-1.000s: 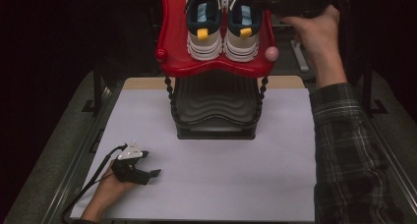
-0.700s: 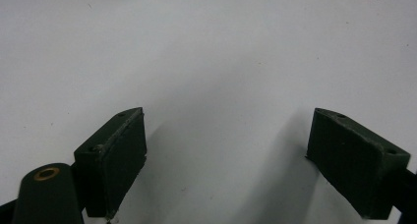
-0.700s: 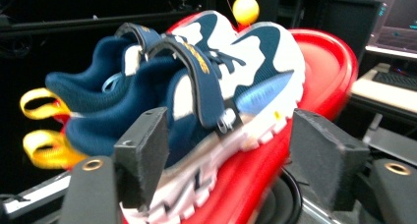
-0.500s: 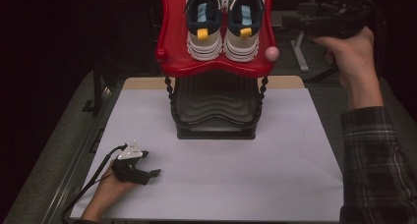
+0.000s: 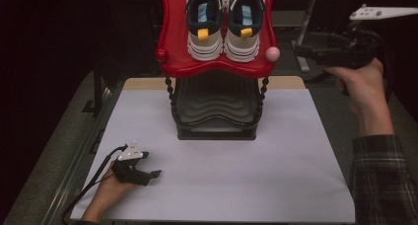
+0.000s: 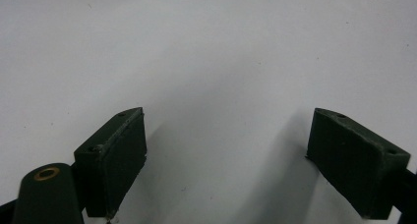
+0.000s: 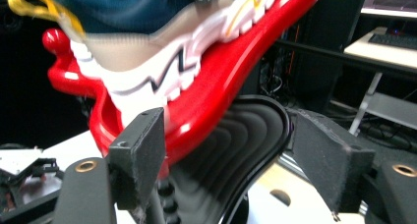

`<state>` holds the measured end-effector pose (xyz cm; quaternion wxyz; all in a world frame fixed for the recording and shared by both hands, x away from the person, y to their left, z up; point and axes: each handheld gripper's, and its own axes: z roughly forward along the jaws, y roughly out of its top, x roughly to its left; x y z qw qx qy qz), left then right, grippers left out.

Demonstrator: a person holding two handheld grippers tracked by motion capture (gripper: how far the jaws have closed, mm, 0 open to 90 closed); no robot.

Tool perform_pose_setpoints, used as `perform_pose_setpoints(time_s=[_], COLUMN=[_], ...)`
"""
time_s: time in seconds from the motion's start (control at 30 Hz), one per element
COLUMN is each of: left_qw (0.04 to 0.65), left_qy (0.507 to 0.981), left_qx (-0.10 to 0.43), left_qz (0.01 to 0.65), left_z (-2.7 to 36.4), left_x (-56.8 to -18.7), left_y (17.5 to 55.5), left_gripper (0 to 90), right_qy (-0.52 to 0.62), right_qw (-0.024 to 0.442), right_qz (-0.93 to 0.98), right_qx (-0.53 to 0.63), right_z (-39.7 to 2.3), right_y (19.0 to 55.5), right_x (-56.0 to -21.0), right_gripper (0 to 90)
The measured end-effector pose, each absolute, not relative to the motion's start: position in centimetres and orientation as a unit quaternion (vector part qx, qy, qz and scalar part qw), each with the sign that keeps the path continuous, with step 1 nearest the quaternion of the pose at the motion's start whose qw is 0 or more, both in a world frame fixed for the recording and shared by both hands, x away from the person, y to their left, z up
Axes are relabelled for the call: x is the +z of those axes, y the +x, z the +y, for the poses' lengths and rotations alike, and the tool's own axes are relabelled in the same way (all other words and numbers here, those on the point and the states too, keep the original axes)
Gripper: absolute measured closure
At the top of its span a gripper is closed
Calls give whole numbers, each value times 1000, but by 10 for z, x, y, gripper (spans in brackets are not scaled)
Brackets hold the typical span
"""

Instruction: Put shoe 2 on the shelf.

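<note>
**Sneakers on red rack, right gripper clear**

Pair of white-and-navy sneakers with yellow heel tabs (image 5: 223,25) sits heels-out, side by side, on glossy red plastic top shelf (image 5: 172,47); ribbed black lower shelf (image 5: 217,106) underneath; right gripper (image 5: 301,51) just right of shelf, jaws just opened wide, nothing between; left gripper (image 5: 154,174) rests on white tabletop (image 5: 276,161), jaws wide, empty.
</note>
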<state>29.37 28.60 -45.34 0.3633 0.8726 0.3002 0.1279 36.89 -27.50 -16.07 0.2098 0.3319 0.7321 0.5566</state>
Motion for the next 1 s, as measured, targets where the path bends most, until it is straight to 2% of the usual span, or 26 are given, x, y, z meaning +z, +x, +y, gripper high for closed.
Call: perform_pose_setpoints(time_s=[0.67,1.0], left_qw=[366,366], left_qy=[871,871], left_qx=[129,130], left_qz=[301,301], left_z=[286,286], left_x=[-454,-454], left_y=[294,294], left_gripper=[141,141], right_qy=[365,391], right_qw=[180,178], right_qz=[744,754], right_qx=[531,497], right_z=[-297,-297], right_y=[342,331], right_x=[-246,-303], right_gripper=[244,140])
